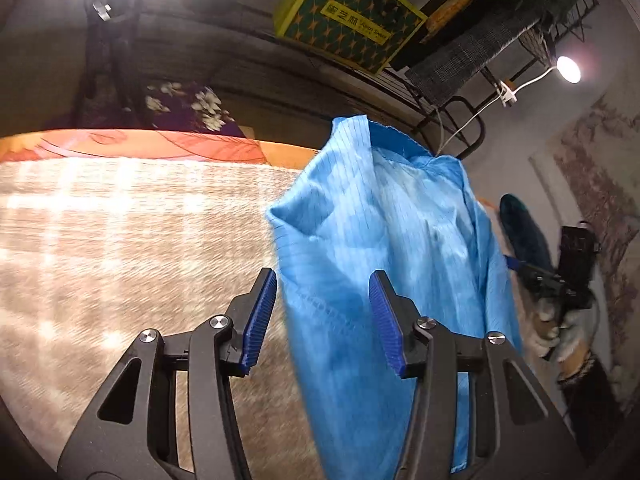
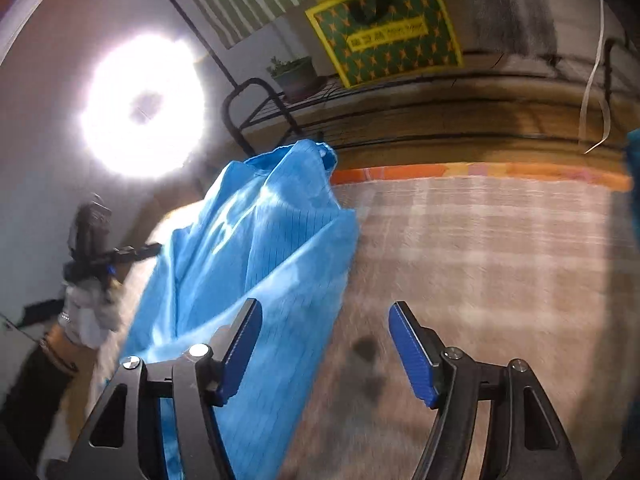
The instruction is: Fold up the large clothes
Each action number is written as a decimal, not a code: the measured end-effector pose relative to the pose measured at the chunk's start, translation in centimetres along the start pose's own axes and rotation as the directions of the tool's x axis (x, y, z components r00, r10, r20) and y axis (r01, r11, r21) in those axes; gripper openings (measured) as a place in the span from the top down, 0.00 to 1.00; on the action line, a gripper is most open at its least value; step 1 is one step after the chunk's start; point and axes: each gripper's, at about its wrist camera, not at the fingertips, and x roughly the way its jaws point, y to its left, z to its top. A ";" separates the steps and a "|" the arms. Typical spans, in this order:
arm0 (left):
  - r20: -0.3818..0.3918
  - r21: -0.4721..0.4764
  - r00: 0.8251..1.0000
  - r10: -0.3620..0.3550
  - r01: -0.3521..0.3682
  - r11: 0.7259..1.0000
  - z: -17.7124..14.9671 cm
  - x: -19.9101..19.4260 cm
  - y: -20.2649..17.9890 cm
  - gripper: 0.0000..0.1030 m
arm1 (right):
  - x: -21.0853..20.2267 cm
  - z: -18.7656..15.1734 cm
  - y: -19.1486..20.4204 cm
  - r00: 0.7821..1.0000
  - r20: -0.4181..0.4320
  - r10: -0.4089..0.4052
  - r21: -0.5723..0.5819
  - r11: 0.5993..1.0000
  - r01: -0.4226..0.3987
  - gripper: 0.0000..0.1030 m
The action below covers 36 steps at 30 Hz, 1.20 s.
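Observation:
A large blue pinstriped garment (image 1: pixel 384 240) lies bunched in a heap on the plaid beige bed cover (image 1: pixel 120 240). My left gripper (image 1: pixel 324 280) is open, its jaws wide apart; the cloth drapes between them and over the right finger, not pinched. In the right wrist view the same garment (image 2: pixel 248 248) lies at the left, partly behind the left finger. My right gripper (image 2: pixel 324 312) is open and empty over the bed cover (image 2: pixel 480 260). Each view shows the other gripper far off in a gloved hand, the right one (image 1: pixel 560 280) and the left one (image 2: pixel 100 256).
An orange patterned bed edge (image 1: pixel 140 144) runs along the far side. Behind it stand a black wire rack (image 1: pixel 452 92) with a green and yellow box (image 1: pixel 352 16) and a potted plant (image 2: pixel 296 74). Bright lamps (image 2: pixel 144 108) glare.

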 end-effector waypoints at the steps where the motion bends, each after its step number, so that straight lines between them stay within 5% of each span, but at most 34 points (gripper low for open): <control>1: -0.005 -0.013 1.000 -0.025 0.025 1.000 0.3 0.5 0.1 0.51 | 0.9 0.5 -0.5 1.000 -0.006 0.030 0.019 0.999 -0.030 0.34; 9: -0.007 0.003 0.999 -0.047 0.047 0.999 1.7 2.2 -0.3 0.45 | 4.7 2.4 -0.2 0.989 -0.022 0.143 0.046 0.989 -0.142 0.38; 11: 0.005 -0.002 1.000 -0.021 0.021 1.000 1.8 2.3 -0.4 0.53 | 5.4 2.6 0.3 0.990 -0.036 0.135 0.038 0.990 -0.134 0.44; 13: 0.011 0.008 1.000 0.026 -0.026 1.000 1.7 2.7 -0.6 0.85 | 5.6 2.2 0.9 0.993 -0.040 0.110 0.021 0.994 -0.109 0.63; 14: 0.009 0.016 0.999 0.040 -0.040 0.999 1.7 2.9 -0.7 0.92 | 5.7 2.2 1.0 0.993 -0.046 0.107 0.018 0.994 -0.107 0.69; 18: 0.057 0.068 0.997 0.057 -0.060 0.996 1.2 2.5 -1.8 0.98 | 5.6 2.0 1.7 0.996 -0.050 0.079 -0.008 0.997 -0.079 0.93; 36: 0.226 0.197 0.973 -0.055 0.010 0.980 -2.5 -7.9 -9.2 1.00 | -4.5 0.9 9.3 0.984 0.148 0.099 -0.198 0.978 -0.068 0.98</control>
